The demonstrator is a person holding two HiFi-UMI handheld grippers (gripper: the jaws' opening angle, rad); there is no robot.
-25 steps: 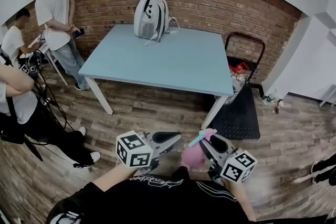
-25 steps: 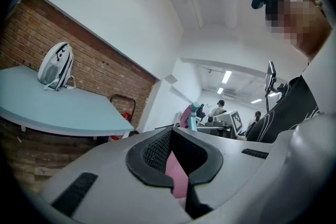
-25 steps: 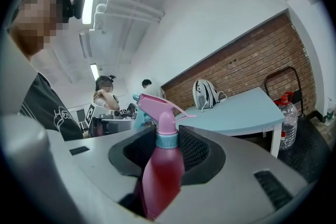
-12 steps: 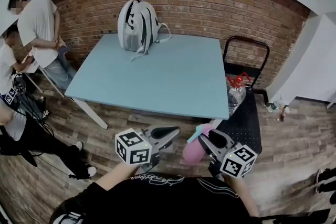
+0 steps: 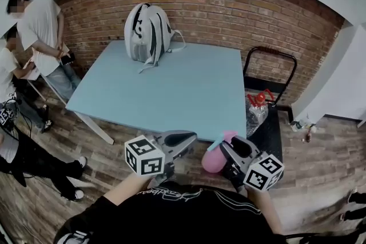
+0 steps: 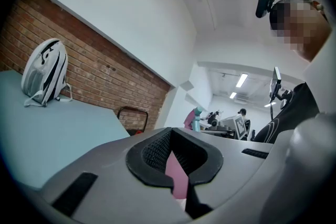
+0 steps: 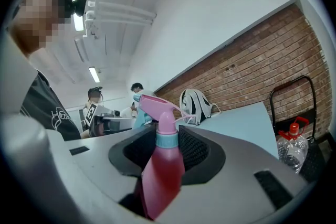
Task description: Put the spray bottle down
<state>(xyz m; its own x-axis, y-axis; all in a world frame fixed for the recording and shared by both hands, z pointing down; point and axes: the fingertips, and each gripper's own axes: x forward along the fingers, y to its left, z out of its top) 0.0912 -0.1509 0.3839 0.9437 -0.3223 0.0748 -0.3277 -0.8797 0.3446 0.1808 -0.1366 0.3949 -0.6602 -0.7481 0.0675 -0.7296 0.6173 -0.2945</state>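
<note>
Spray bottle [image 7: 159,165], pink: clamped in your right gripper [image 5: 233,152], held in the air near the blue table [image 5: 171,88], not yet set down. Your left gripper [image 5: 178,141]: jaws together, holding nothing. Still to do, by my reading: placing and release.

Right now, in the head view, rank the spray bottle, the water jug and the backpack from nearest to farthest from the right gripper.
1. Spray bottle: clamped in the right gripper, just to its left.
2. Water jug: on the cart, ahead and slightly right.
3. Backpack: far left end of the table.
</note>
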